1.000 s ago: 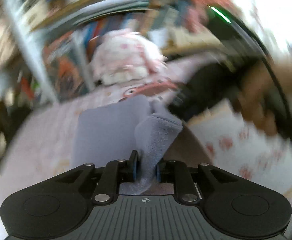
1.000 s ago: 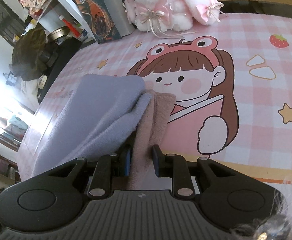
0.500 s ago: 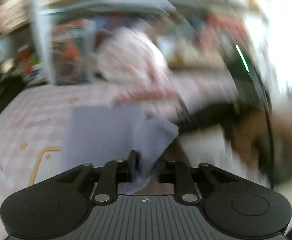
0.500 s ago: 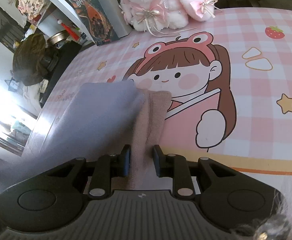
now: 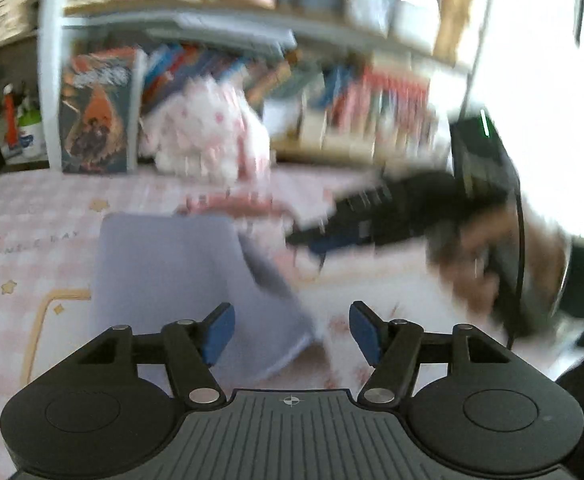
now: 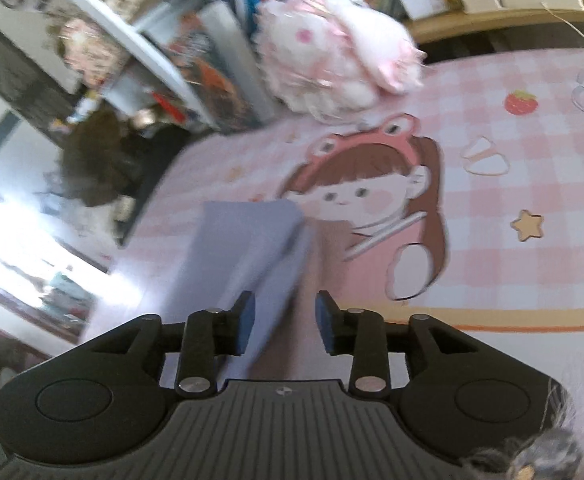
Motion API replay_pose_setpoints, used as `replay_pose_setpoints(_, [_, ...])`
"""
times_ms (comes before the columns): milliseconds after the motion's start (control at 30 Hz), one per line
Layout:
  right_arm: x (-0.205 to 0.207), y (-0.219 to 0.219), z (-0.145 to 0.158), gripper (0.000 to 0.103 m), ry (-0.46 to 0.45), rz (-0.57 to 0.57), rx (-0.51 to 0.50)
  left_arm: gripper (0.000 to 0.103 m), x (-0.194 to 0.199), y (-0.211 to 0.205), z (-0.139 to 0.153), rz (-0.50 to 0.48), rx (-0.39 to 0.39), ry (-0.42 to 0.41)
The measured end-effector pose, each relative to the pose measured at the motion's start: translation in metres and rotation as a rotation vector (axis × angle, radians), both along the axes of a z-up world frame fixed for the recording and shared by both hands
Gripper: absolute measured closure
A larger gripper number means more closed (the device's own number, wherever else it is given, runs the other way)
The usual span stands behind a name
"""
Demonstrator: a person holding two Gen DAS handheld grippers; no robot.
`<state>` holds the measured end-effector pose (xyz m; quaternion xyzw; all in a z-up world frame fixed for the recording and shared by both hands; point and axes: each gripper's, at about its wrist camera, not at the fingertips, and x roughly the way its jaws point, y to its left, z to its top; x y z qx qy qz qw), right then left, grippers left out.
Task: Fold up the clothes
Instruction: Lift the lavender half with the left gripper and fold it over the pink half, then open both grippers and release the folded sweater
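A lavender cloth (image 5: 180, 280) lies folded on the pink checked table cover (image 5: 32, 216). My left gripper (image 5: 290, 332) is open just above the cloth's near right corner, holding nothing. In the right wrist view the same cloth (image 6: 248, 248) lies folded with its upper layer slightly raised along the right edge. My right gripper (image 6: 286, 322) is open over the cloth's near edge, empty. The right gripper and the hand holding it show blurred at the right of the left wrist view (image 5: 371, 220).
A pink and white plush toy (image 6: 331, 68) sits at the back of the table. Behind it stand a bookshelf with books (image 5: 331, 92) and a white shelf post (image 5: 50, 80). The cover carries a printed cartoon girl (image 6: 371, 192). The table's left edge drops off (image 6: 132, 248).
Both grippers were shut on the cloth's corners and have opened, letting it go. The cloth now lies folded flat on the table. Both views shifted and blurred with the motion.
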<state>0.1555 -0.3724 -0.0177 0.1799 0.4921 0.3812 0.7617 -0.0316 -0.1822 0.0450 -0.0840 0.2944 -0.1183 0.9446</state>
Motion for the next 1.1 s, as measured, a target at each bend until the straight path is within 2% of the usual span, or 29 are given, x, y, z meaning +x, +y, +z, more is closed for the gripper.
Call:
replay_pose_setpoints(100, [-0.008, -0.003, 0.010, 0.060, 0.008, 0.024, 0.048, 0.044, 0.013, 0.027, -0.005, 0.138, -0.022, 0.018])
replay_pose_setpoints(133, [-0.010, -0.004, 0.014, 0.059, 0.011, 0.032, 0.064, 0.054, 0.018, 0.033, -0.011, 0.179, -0.024, 0.040])
replay_pose_setpoints(167, [-0.013, -0.004, 0.017, 0.059, 0.014, 0.040, 0.081, 0.057, 0.023, 0.039, -0.017, 0.219, -0.025, 0.065])
replay_pose_setpoints(267, [-0.017, 0.024, 0.010, 0.059, 0.019, 0.082, 0.001, 0.063, 0.030, 0.037, -0.037, 0.210, -0.004, 0.115])
replay_pose_setpoints(300, [-0.018, 0.033, 0.005, 0.063, 0.024, 0.075, -0.027, 0.066, 0.032, 0.035, -0.044, 0.205, 0.004, 0.131])
replay_pose_setpoints(333, [-0.018, 0.037, 0.002, 0.082, 0.020, 0.069, -0.046, 0.067, 0.034, 0.034, -0.054, 0.202, 0.006, 0.158])
replay_pose_setpoints(367, [-0.019, 0.040, -0.001, 0.090, 0.016, 0.063, -0.065, 0.067, 0.034, 0.033, -0.063, 0.215, -0.002, 0.180])
replay_pose_setpoints(400, [-0.020, 0.044, -0.003, 0.090, 0.012, 0.058, -0.083, 0.069, 0.032, 0.033, -0.068, 0.219, -0.022, 0.187])
replay_pose_setpoints(467, [-0.037, 0.035, 0.013, 0.091, -0.103, 0.103, -0.021, 0.068, 0.030, 0.033, -0.076, 0.219, -0.066, 0.203])
replay_pose_setpoints(533, [-0.057, 0.024, 0.020, 0.092, -0.206, 0.169, -0.028, 0.068, 0.027, 0.033, -0.078, 0.213, -0.098, 0.226])
replay_pose_setpoints(567, [-0.062, 0.022, 0.014, 0.092, -0.223, 0.166, -0.071, 0.068, 0.028, 0.031, -0.081, 0.202, -0.099, 0.234])
replay_pose_setpoints(633, [-0.053, 0.016, -0.018, 0.092, -0.131, 0.117, -0.142, 0.064, 0.030, 0.027, -0.082, 0.183, -0.057, 0.235])
replay_pose_setpoints(667, [-0.049, 0.011, -0.028, 0.092, -0.083, 0.087, -0.100, 0.064, 0.030, 0.025, -0.079, 0.175, -0.037, 0.236])
replay_pose_setpoints(767, [-0.045, 0.008, -0.023, 0.089, -0.040, 0.061, -0.077, 0.064, 0.028, 0.025, -0.068, 0.157, -0.014, 0.230])
replay_pose_setpoints(867, [-0.040, 0.005, -0.015, 0.077, -0.022, 0.025, -0.045, 0.064, 0.027, 0.037, -0.048, 0.176, -0.073, 0.149])
replay_pose_setpoints(933, [-0.037, 0.004, -0.010, 0.064, -0.032, 0.003, -0.026, 0.066, 0.033, 0.043, -0.043, 0.193, -0.083, 0.123])
replay_pose_setpoints(967, [-0.038, 0.005, -0.008, 0.063, -0.050, 0.001, -0.023, 0.067, 0.038, 0.045, -0.043, 0.197, -0.075, 0.124])
replay_pose_setpoints(1067, [-0.041, 0.008, 0.000, 0.066, -0.103, -0.004, -0.013, 0.070, 0.053, 0.043, -0.060, 0.201, -0.043, 0.173])
replay_pose_setpoints(1100, [-0.041, 0.009, 0.003, 0.081, -0.121, -0.005, -0.010, 0.070, 0.053, 0.040, -0.065, 0.207, -0.024, 0.163])
